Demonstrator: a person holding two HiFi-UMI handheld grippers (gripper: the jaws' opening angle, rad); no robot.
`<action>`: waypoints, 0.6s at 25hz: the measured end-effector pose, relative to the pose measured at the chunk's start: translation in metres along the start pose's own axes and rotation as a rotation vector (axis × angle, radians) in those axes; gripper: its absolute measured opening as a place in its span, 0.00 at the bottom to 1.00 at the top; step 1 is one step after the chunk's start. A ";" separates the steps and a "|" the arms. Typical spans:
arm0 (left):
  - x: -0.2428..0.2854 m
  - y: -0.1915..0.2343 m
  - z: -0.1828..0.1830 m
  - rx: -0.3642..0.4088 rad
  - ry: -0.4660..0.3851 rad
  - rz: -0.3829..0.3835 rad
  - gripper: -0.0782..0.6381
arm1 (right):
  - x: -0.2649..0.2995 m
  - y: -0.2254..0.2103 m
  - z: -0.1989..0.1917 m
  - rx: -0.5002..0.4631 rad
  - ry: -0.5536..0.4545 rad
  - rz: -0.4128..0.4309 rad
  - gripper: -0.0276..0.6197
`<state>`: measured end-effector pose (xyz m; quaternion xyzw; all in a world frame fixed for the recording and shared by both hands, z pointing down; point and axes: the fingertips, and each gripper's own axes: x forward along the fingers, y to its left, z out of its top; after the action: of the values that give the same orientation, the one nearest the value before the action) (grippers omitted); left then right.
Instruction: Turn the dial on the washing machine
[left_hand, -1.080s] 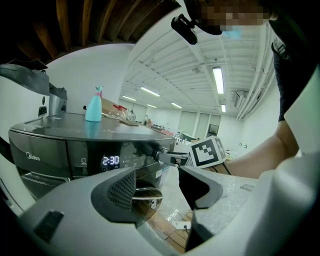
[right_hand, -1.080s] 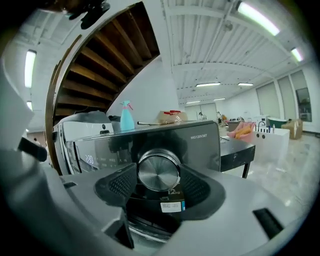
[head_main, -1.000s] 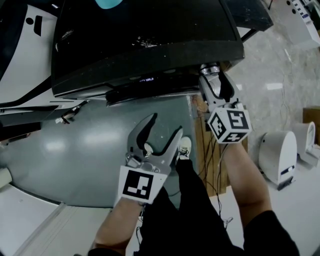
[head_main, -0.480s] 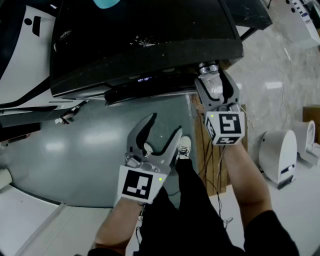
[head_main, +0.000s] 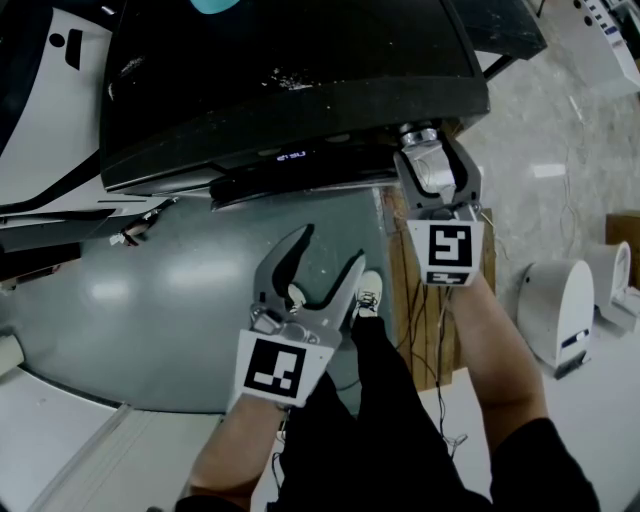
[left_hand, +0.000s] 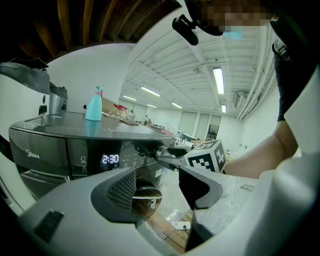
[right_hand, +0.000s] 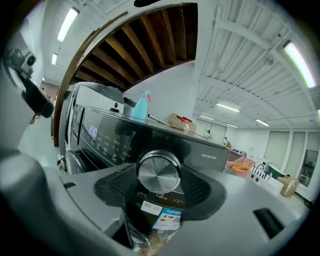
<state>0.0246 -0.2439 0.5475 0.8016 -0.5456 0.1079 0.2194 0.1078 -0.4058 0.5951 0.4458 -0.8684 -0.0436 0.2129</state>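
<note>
1. Dial placement: the round silver brushed-metal dial (right_hand: 159, 171) sits on the front control panel of the dark grey front-loading washing machine (right_hand: 210, 150), towards the panel's right end in the head view (head_main: 420, 135).
2. The right gripper (right_hand: 158, 186) is up against that panel with the dial squarely between its two jaws. The ribbed pads meet the dial's rim on either side. The jaws have just been closing and now clasp the dial.
3. From the head view, the right gripper (head_main: 430, 160) reaches up under the machine's overhanging top edge. Its black-and-white marker cube (head_main: 447, 252) faces the camera squarely.
4. The left gripper (head_main: 332, 250) hangs lower and to the left, well apart from the panel. It is over a glossy grey rounded surface (head_main: 150, 300) below the machine's front.
5. In its own view, the left gripper (left_hand: 157, 187) has its jaws spread, with nothing between them.
6. The panel's small lit display (left_hand: 110, 159) reads 2:30 and lies left of the dial.
7. A turquoise plastic spray bottle (left_hand: 94, 103) stands upright on the machine's flat top.
</note>
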 end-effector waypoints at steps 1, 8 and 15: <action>0.000 0.000 0.000 0.001 0.000 -0.001 0.46 | 0.000 0.000 0.000 0.007 -0.003 0.001 0.46; 0.002 0.000 -0.002 0.001 0.004 -0.005 0.46 | 0.002 -0.001 0.002 0.125 -0.040 0.026 0.46; -0.001 -0.001 -0.001 -0.002 0.002 -0.004 0.46 | 0.001 -0.006 -0.001 0.282 -0.047 0.050 0.46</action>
<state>0.0257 -0.2424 0.5478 0.8022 -0.5441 0.1078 0.2211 0.1118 -0.4102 0.5953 0.4482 -0.8816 0.0736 0.1287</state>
